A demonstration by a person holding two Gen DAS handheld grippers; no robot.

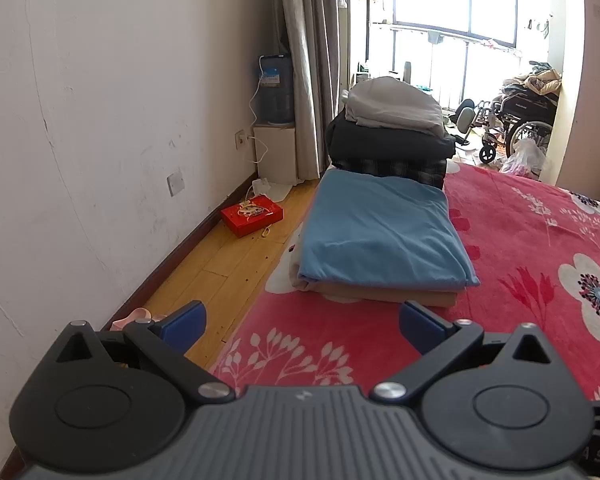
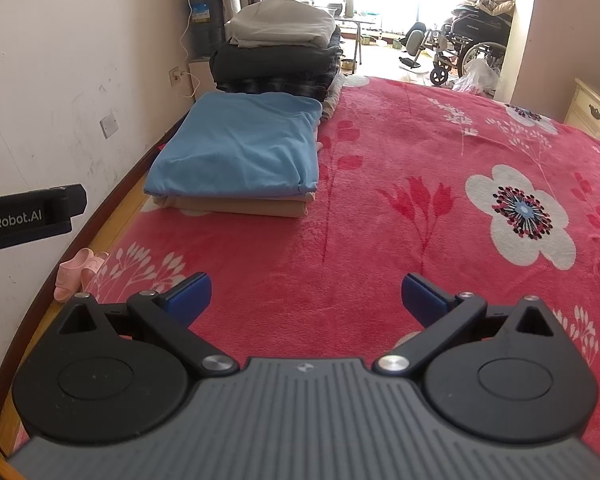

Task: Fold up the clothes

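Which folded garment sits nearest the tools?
The blue folded garment, atop a tan one; the grey-topped dark stack lies farther back.

tan garment [image 2: 236, 206]: mostly covered by blue folded garment [image 2: 240, 148] | plaid item [image 2: 276, 84]: only an edge shows under dark stack | left gripper [image 2: 28, 216]: cut off at right view's edge | water jug label [image 1: 270, 76]: illegible

Both wrist cameras sit low over the red floral bedspread [image 2: 380, 200], facing along the bed toward the bright window at 12 o'clock. The left view hangs at the bed's edge near the wall, floor at 10 o'clock; the right sits further in. Both share the blue folded garment [image 1: 380, 232] [image 2: 236, 148], near, about 11 to 12 o'clock.
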